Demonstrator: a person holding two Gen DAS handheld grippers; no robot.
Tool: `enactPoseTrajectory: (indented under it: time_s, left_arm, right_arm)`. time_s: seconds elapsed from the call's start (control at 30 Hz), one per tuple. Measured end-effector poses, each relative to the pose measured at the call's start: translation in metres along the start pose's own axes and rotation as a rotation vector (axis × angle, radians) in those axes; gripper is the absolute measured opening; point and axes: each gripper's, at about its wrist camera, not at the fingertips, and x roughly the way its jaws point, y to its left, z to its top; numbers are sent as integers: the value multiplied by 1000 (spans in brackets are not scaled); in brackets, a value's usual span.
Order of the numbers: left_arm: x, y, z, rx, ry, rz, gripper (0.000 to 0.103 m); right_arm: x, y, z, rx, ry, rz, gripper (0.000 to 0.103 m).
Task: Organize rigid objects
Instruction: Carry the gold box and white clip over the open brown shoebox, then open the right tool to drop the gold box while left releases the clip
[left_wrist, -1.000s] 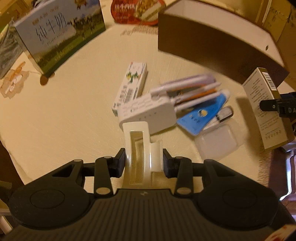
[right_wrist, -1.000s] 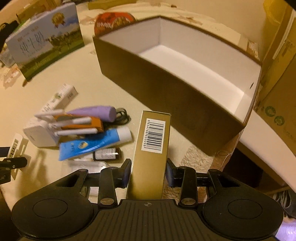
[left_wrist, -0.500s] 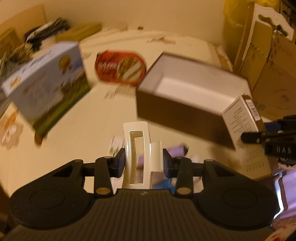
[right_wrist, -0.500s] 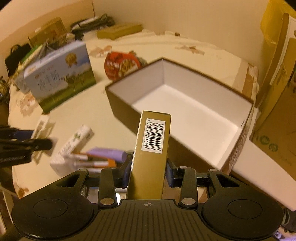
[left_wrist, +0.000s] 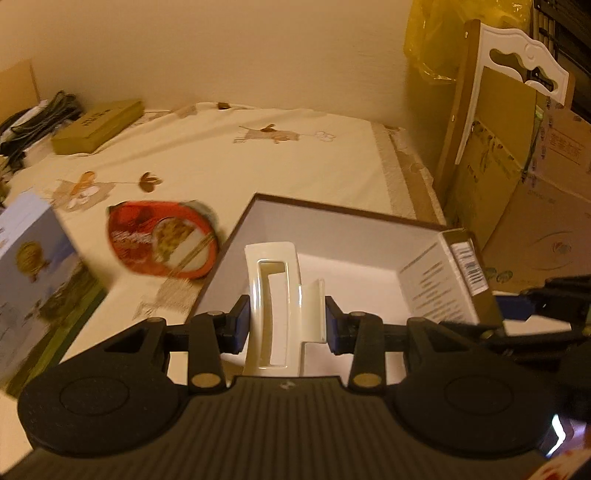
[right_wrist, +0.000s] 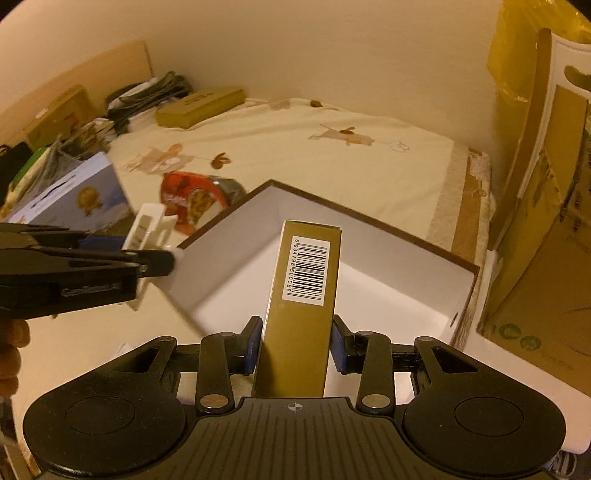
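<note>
**boxfan:** Both grippers have swung up off the pile since a second ago, when they hung over the pens and tubes on the table. Now they're over the open brown box (right_wrist: 373, 236) with the white inside. The left gripper (left_wrist: 284, 321) is clamped on the cream plastic clip (left_wrist: 275, 295), which pokes out forward past the pads, and the right gripper (right_wrist: 295, 345) is squeezed tight on the tall gold carton (right_wrist: 301, 306) with its barcode facing the camera. In the left view the carton (left_wrist: 443, 277) already sits over the box's right end.

**tidy_tom:** So both items are in the air, nothing in the box yet?

**boxfan:** Looks that way, the white floor I can see is bare. If it were me I'd go one hand at a time, since the two grippers are close and could bump. I'd lower the carton along the right wall and lay it flat so it doesn't topple, then only open once it's resting. The clip is light, so I'd drop low on the left side before letting go. Watch the red snack tub (left_wrist: 162, 240) and the blue milk carton box (left_wrist: 40, 280) just beside the box on the left.
</note>
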Motion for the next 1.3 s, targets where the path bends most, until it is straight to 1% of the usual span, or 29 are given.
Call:
enactPoseTrajectory:
  time_s: [0.1,0.2,0.3,0.47,0.6,0.73,0.8,0.83,1.0,1.03,1.1,1.13,1.17,1.3]
  left_arm:
    - [24,-5,7,1,9,-16,35]
    - [48,-9,11,15,24,-12,35]
    - [69,-10,11,1,58,-19,35]
    - [96,-14,6,6,96,-20,35]
    - [111,-15,1,5,123,-31,35]
    - [122,-16,-4,-11,156,-63,35]
    - [127,-16,-7,-23,176,-72,40]
    - [128,-16,-9,-22,185,-70,46]
    - [129,-17,-14,-14,191,-50,51]
    - [128,-17,-15,-9,190,-49,51]
    - [124,-18,-15,12,180,-43,51]
    - [122,-18,-15,22,174,-32,51]
    - [120,-18,-14,28,170,-28,51]
    - [111,-15,-11,28,153,-31,51]
  right_arm:
    - [21,-9,4,4,20,-27,35]
    - [41,-19,4,24,38,-46,34]
    - [57,-27,4,25,58,-70,33]
    - [76,-30,0,2,78,-94,33]
    - [85,-34,-7,12,94,-99,33]
    - [91,-36,-11,22,94,-99,33]
    - [94,-37,-12,35,101,-92,33]
    - [96,-38,-12,43,104,-88,33]
    - [99,-43,-14,90,93,-85,33]
    - [98,-43,-14,95,87,-91,34]
    - [96,-44,-14,101,86,-108,44]
    - [95,-45,-14,103,82,-118,53]
    - [92,-46,-15,103,72,-124,59]
    - [84,-46,-15,109,66,-115,63]
